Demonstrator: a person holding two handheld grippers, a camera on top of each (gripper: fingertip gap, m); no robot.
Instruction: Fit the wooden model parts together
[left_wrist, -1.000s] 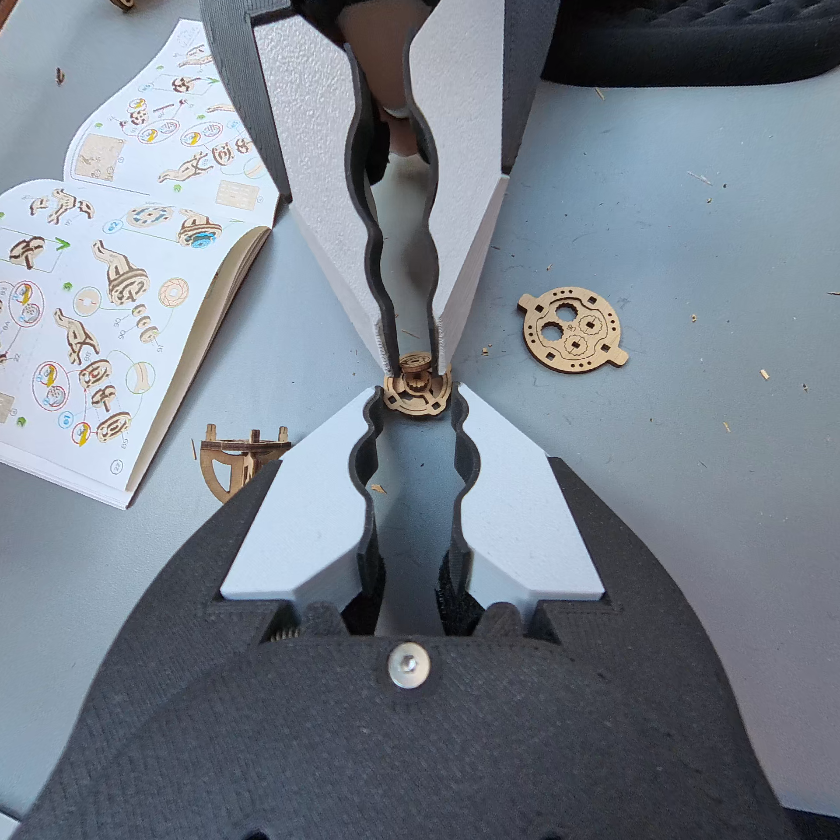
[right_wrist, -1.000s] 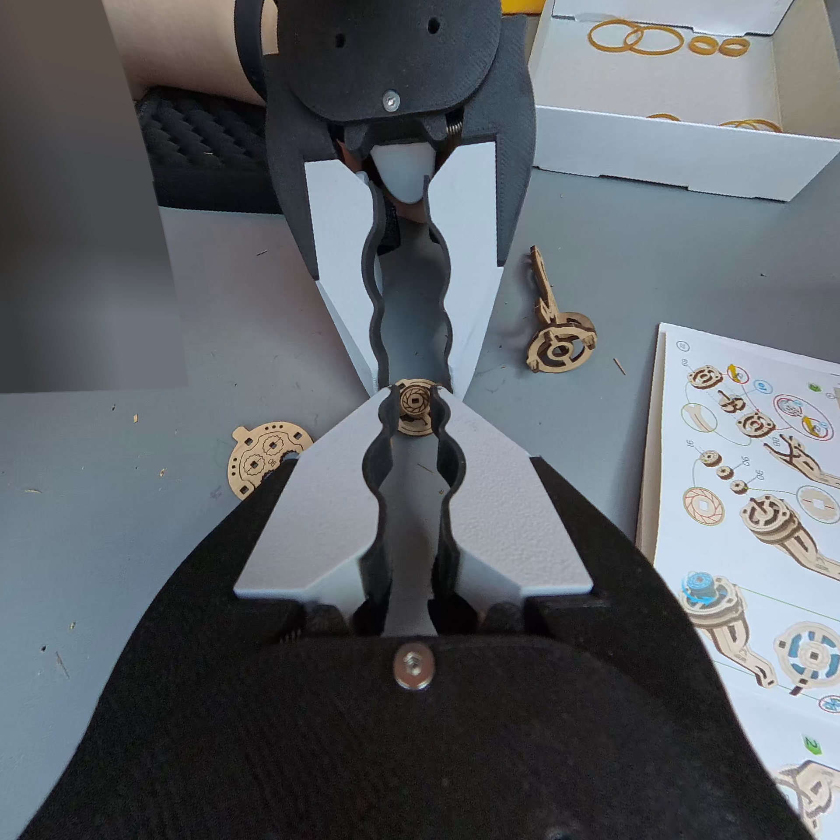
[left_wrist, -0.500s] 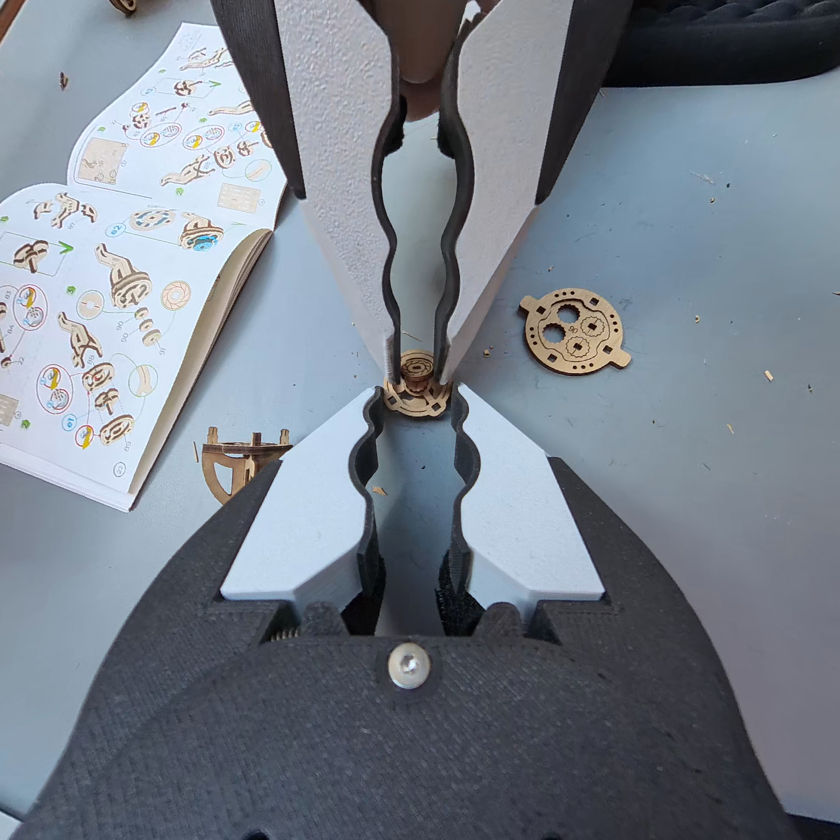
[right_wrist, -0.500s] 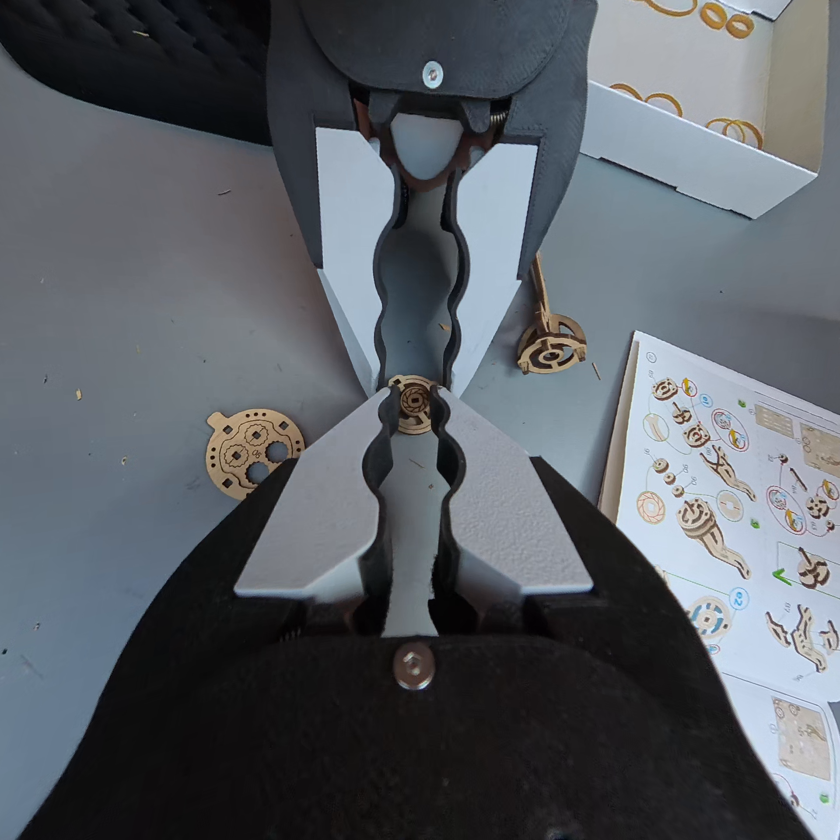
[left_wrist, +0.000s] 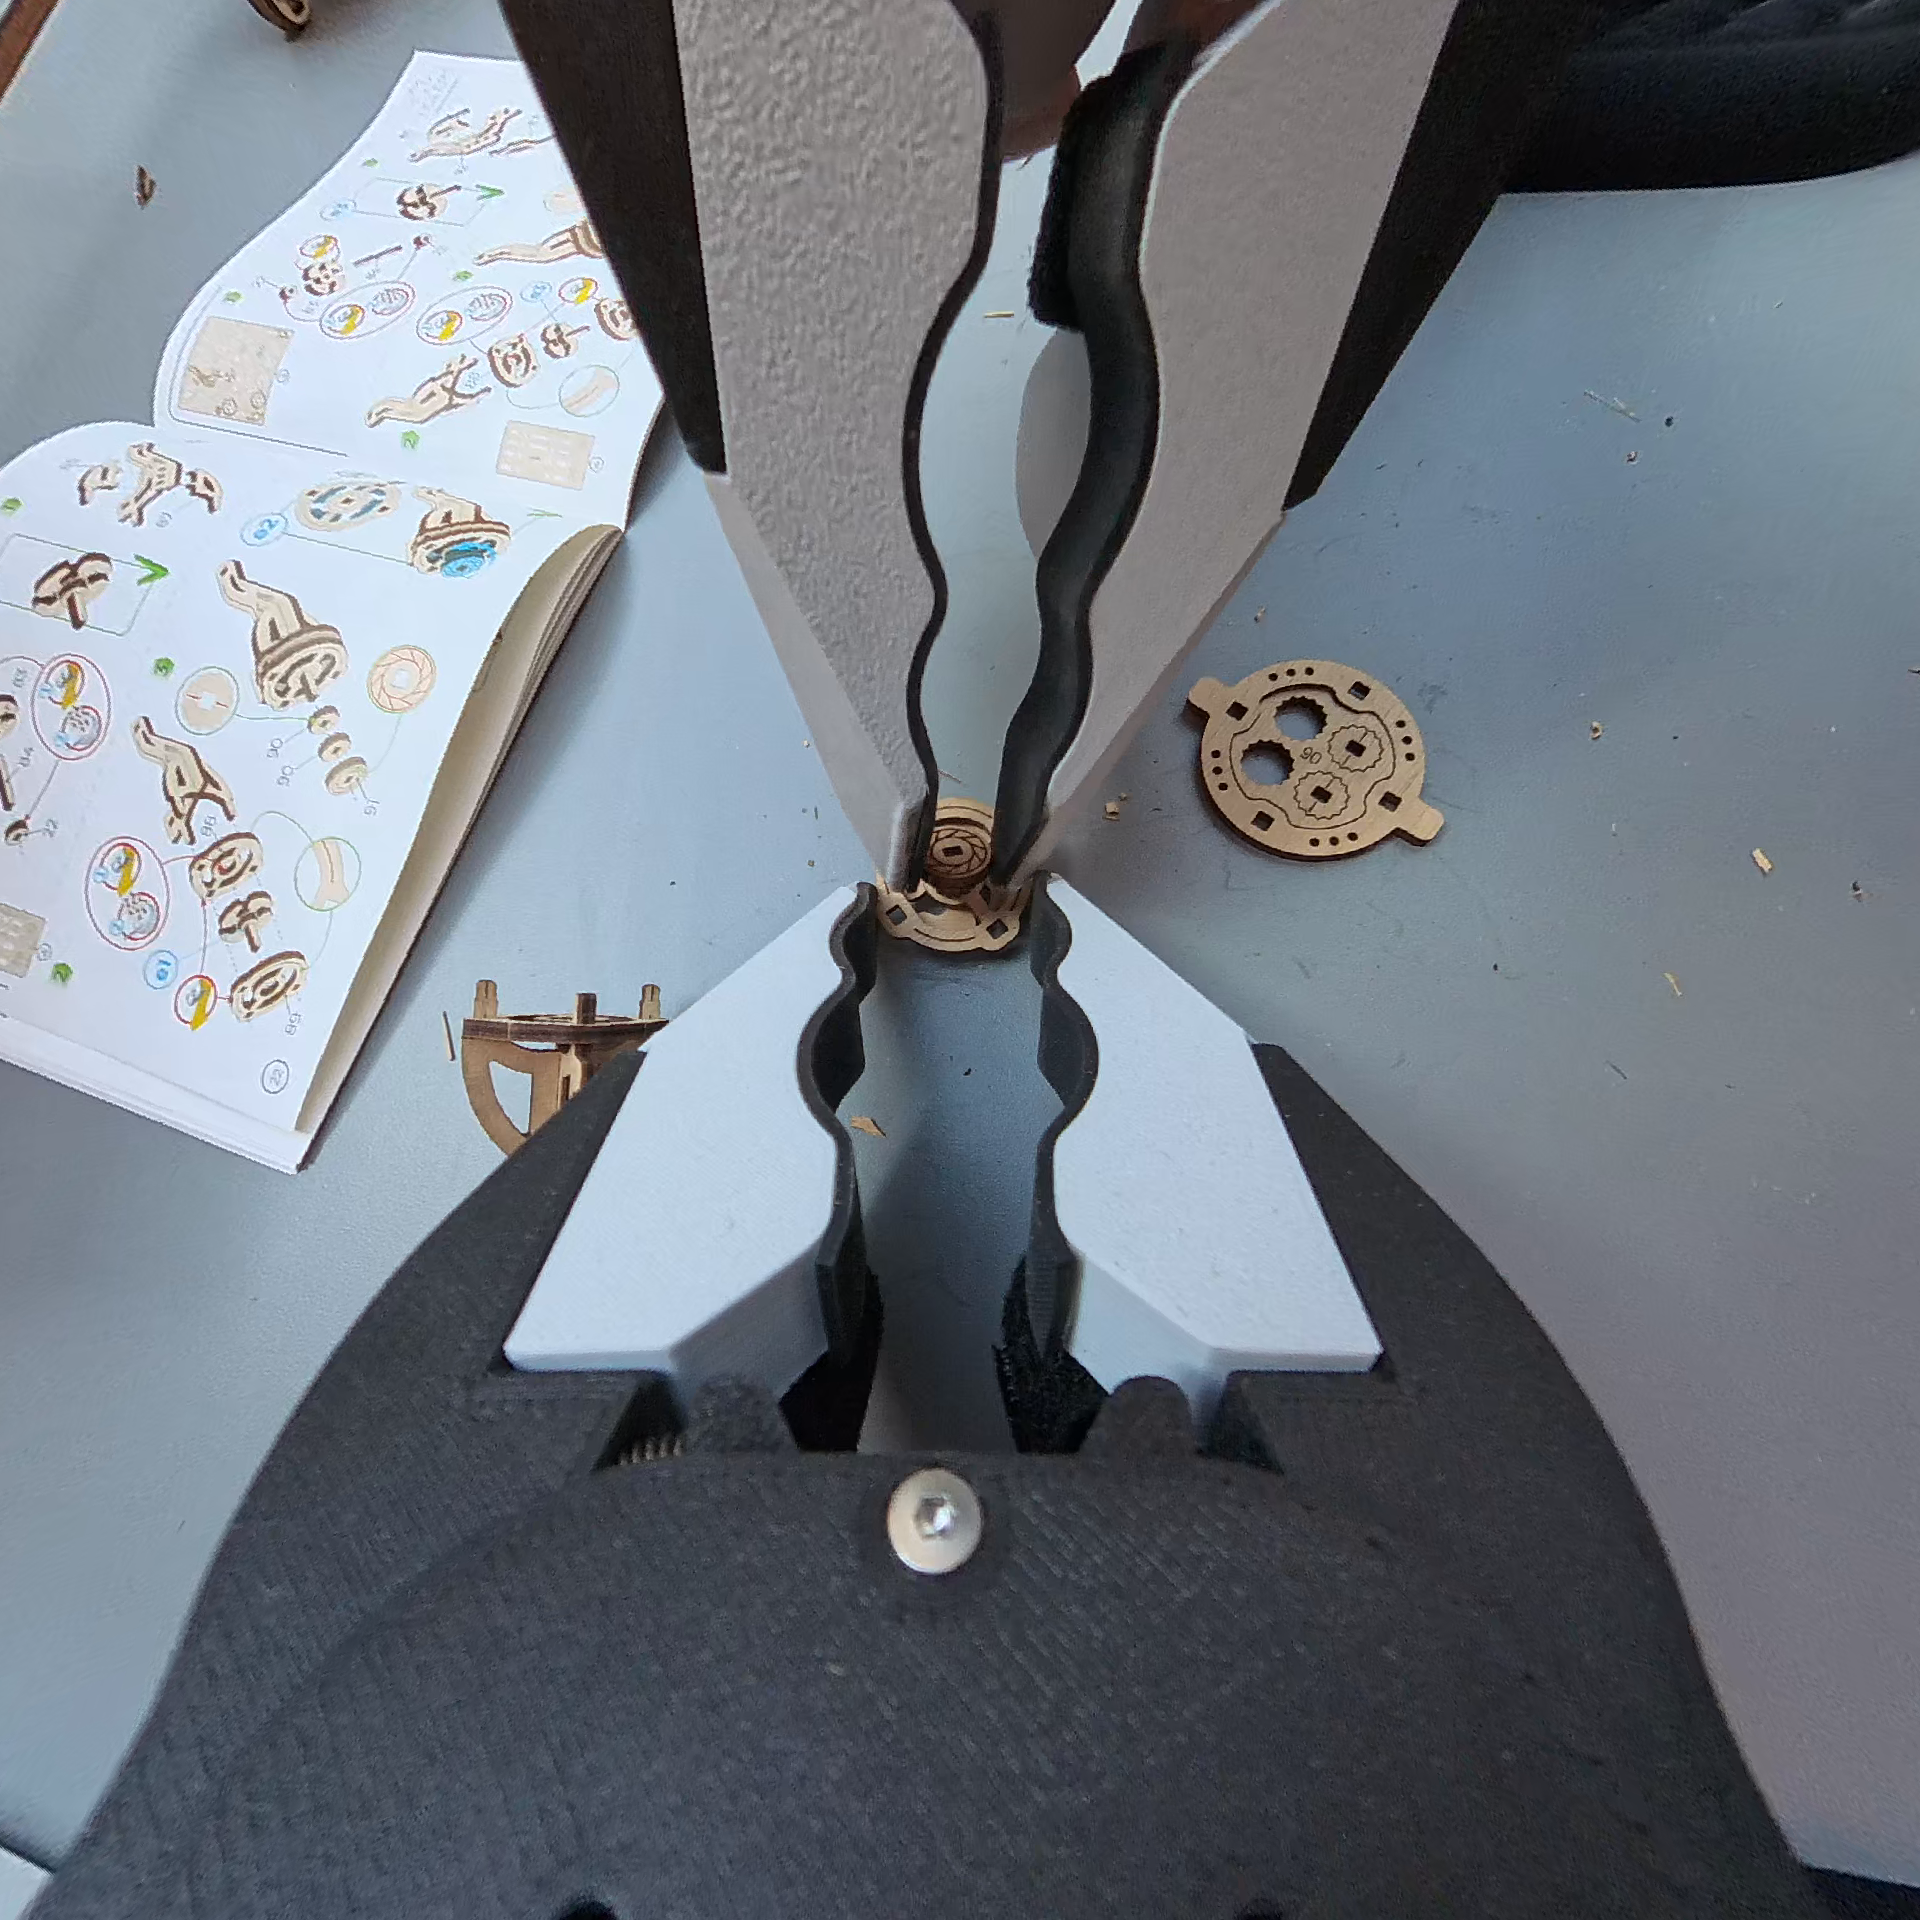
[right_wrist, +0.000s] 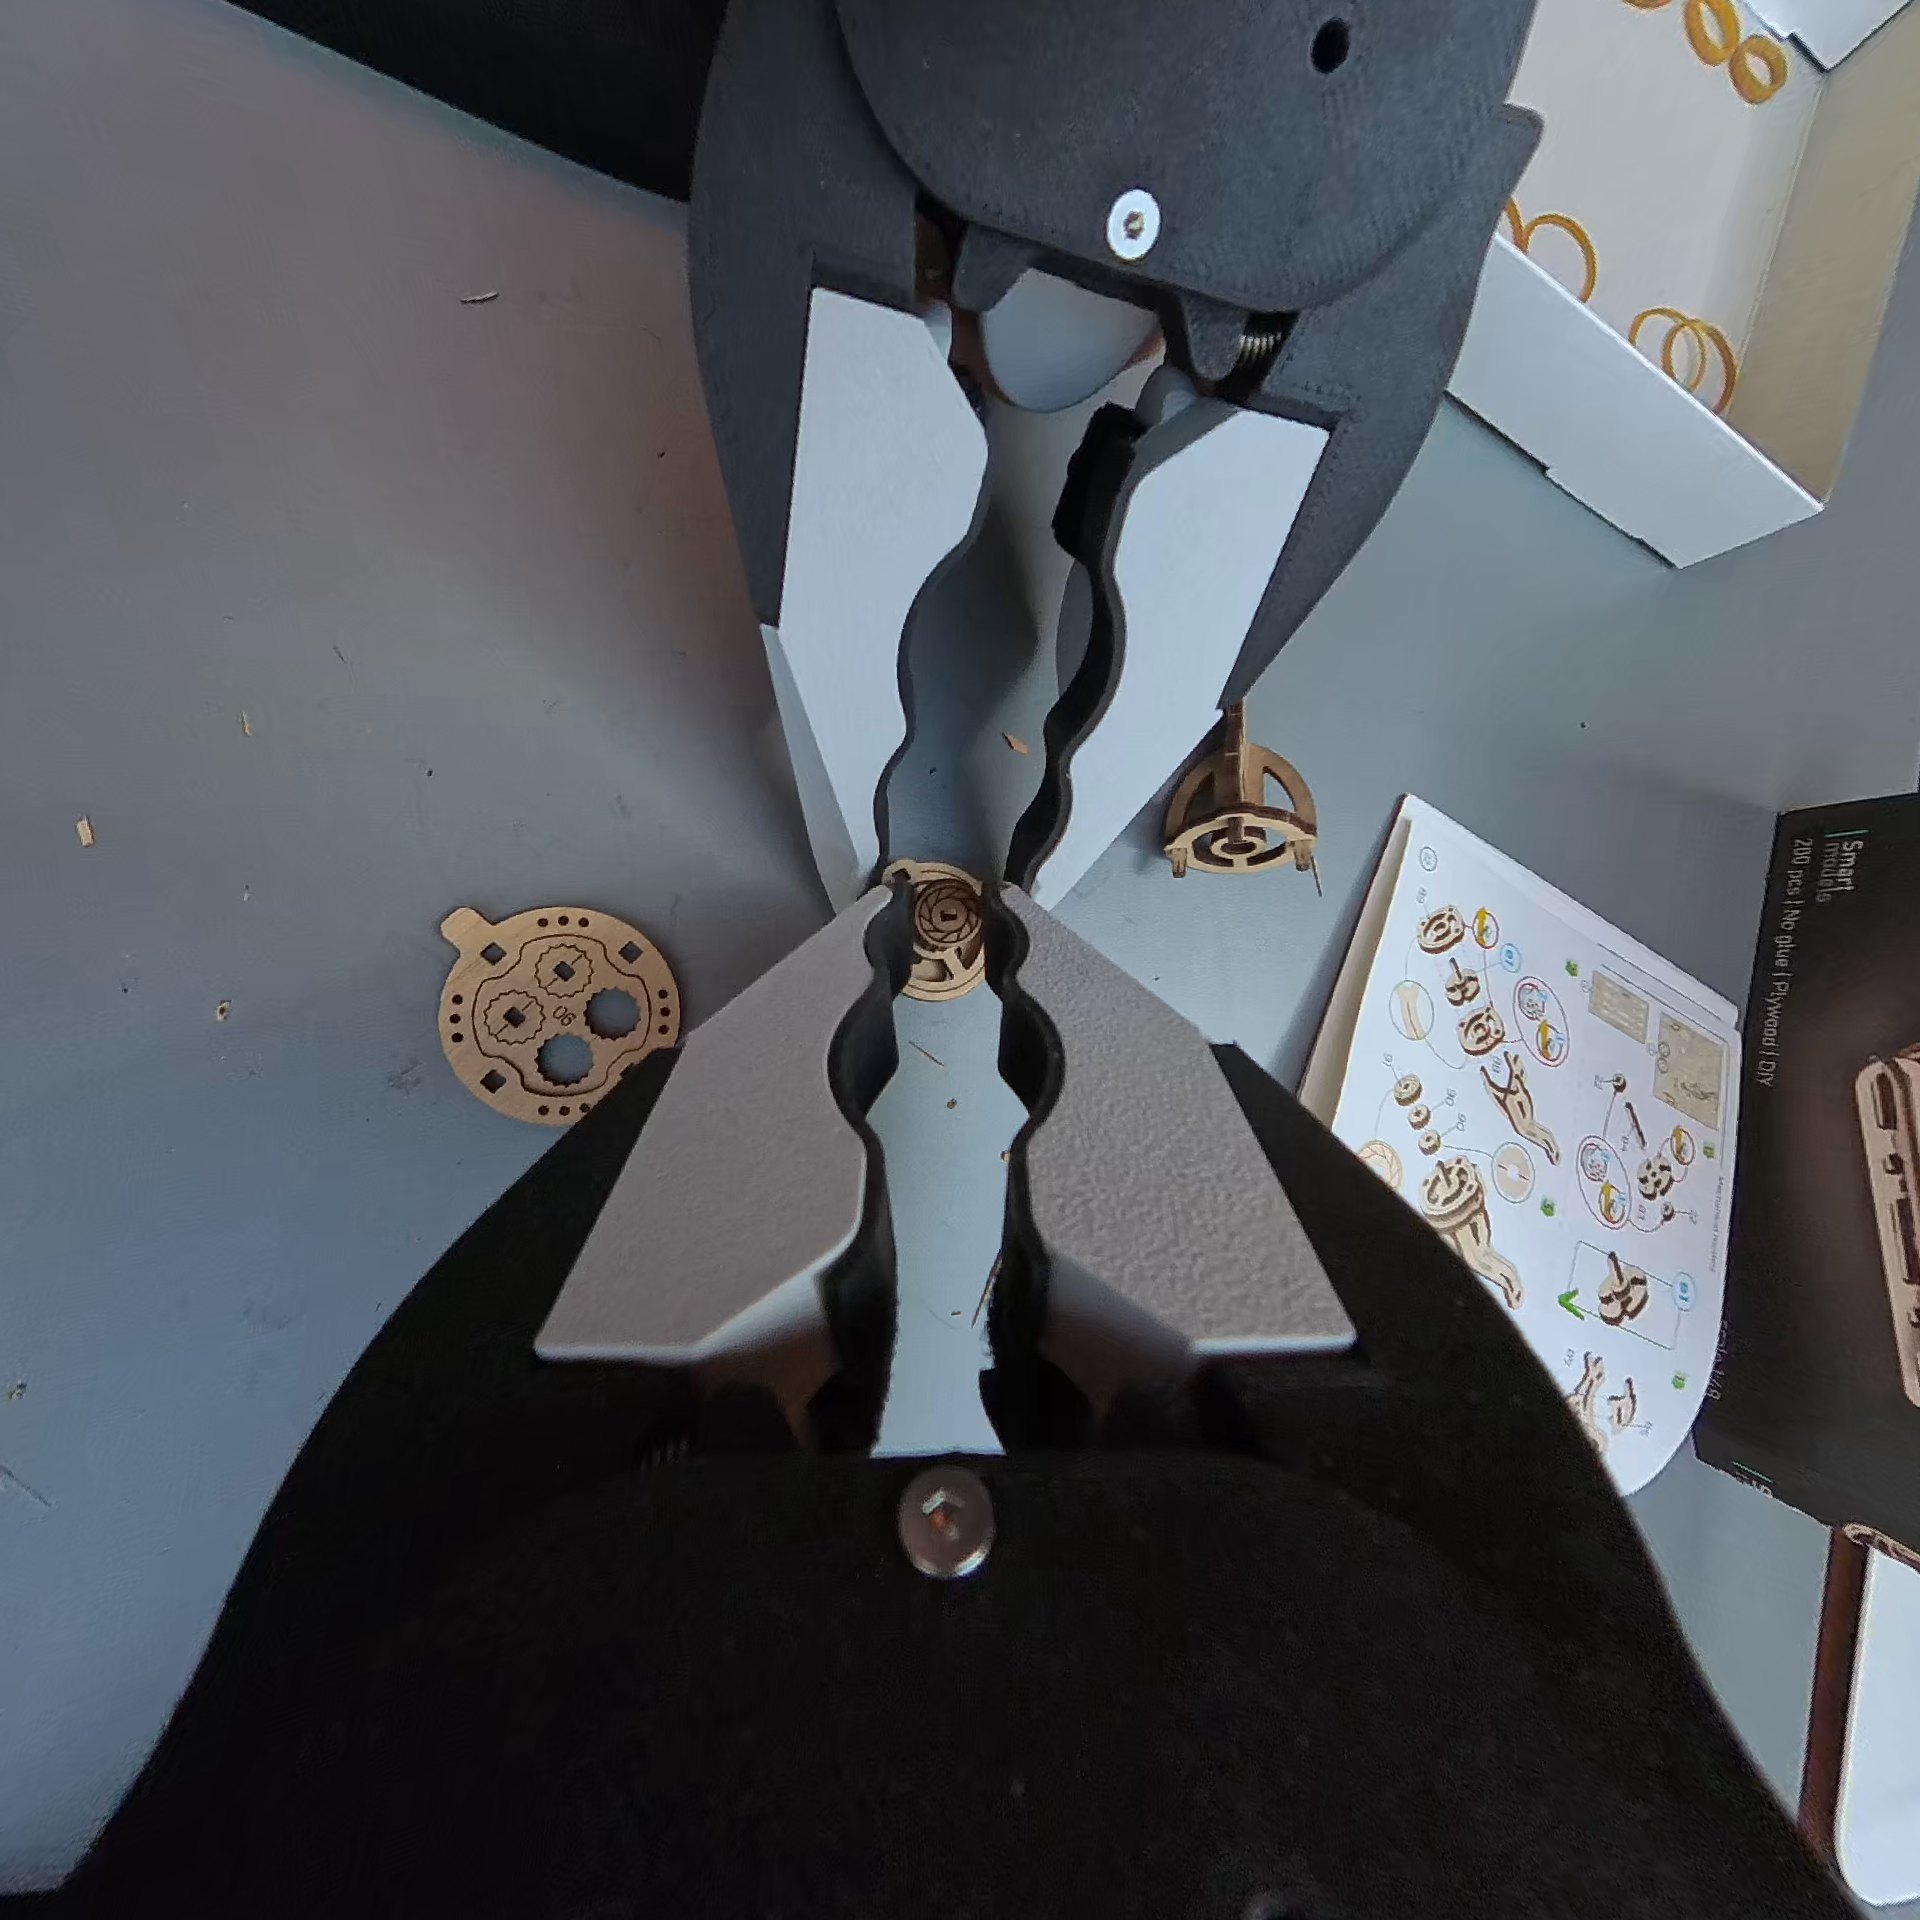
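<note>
The left hand-held gripper (left_wrist: 951, 914) was pinching a small flat wooden disc (left_wrist: 948, 925) by its rim between its fingertips; the right hand-held gripper (right_wrist: 940, 920), reaching in from the opposite side so the two met tip to tip, was pinched on a smaller wooden hub (right_wrist: 948, 914) with a spiral-engraved face, seated against the middle of that disc; both parts hung just above the grey bench (left_wrist: 1558, 1039), at the point where the four fingertips came together; in the right wrist view the hub lay in front of the disc, of which only the lower edge showed. A round wooden plate (left_wrist: 1311, 766) with gear-shaped cut-outs lay flat on the bench, near the grippers; a partly built wooden assembly (right_wrist: 1238, 821) stood on the other side, just beside an open instruction booklet (left_wrist: 260, 623); beyond it in the right wrist view sat a dark product box (right_wrist: 1839, 1143) and, farther off, a white carton (right_wrist: 1662, 416) holding yellow rings (right_wrist: 1683, 353); wood chips dotted the bench.
</note>
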